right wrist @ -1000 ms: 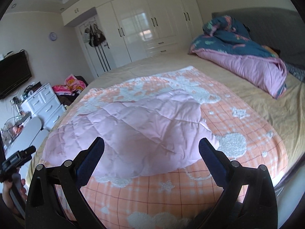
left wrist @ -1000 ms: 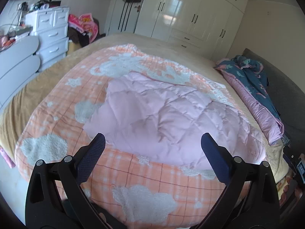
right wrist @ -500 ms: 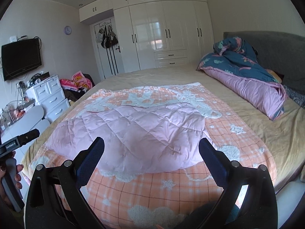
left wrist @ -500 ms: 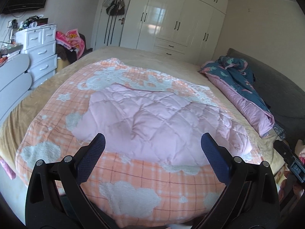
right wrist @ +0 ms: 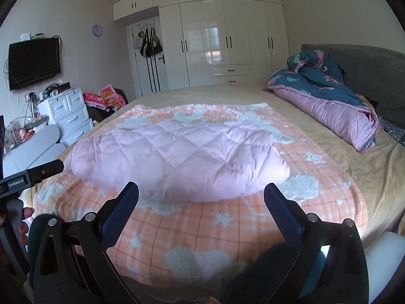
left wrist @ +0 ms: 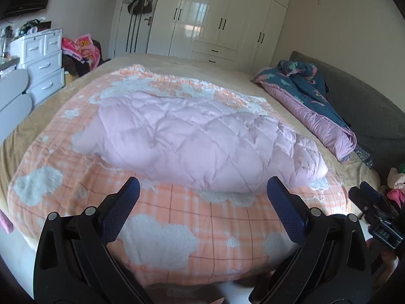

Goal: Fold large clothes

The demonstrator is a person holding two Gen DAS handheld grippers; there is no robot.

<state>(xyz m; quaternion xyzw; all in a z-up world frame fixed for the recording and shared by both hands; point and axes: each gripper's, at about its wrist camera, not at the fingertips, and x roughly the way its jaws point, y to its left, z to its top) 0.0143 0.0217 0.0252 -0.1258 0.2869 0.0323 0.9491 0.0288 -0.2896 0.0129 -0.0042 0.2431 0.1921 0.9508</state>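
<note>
On the black body of my left claw, seen from the right wrist camera off to that claw's left, white lettering reads "GenRobot.AI". A label on my right claw's body shows in the left wrist view, but I cannot read it.

My left claw [left wrist: 202,190] stands wide, its dark blue textured fingers [left wrist: 121,209] holding nothing. My right claw [right wrist: 201,195] is spread just as wide and is empty too.

The pink quilted coat [left wrist: 202,139] lies flat just ahead of both claws, puffy with diamond stitching, apart from every fingertip. It rests on an orange plaid blanket [left wrist: 189,217] with fluffy white cloud and star patches, which runs beneath my claws. Under that is a tan bed sheet [right wrist: 374,167].

Far ahead to the right, a rolled duvet [right wrist: 326,101], dark blue print over purple, lies against a grey padded headboard [right wrist: 374,68]. Ahead to the left, a white chest of drawers [right wrist: 68,114] is shut, with small clutter on top too small to identify. Glossy cream wardrobes [right wrist: 227,40] fill the far wall, and bags [right wrist: 148,41] hang on the door beside them.
</note>
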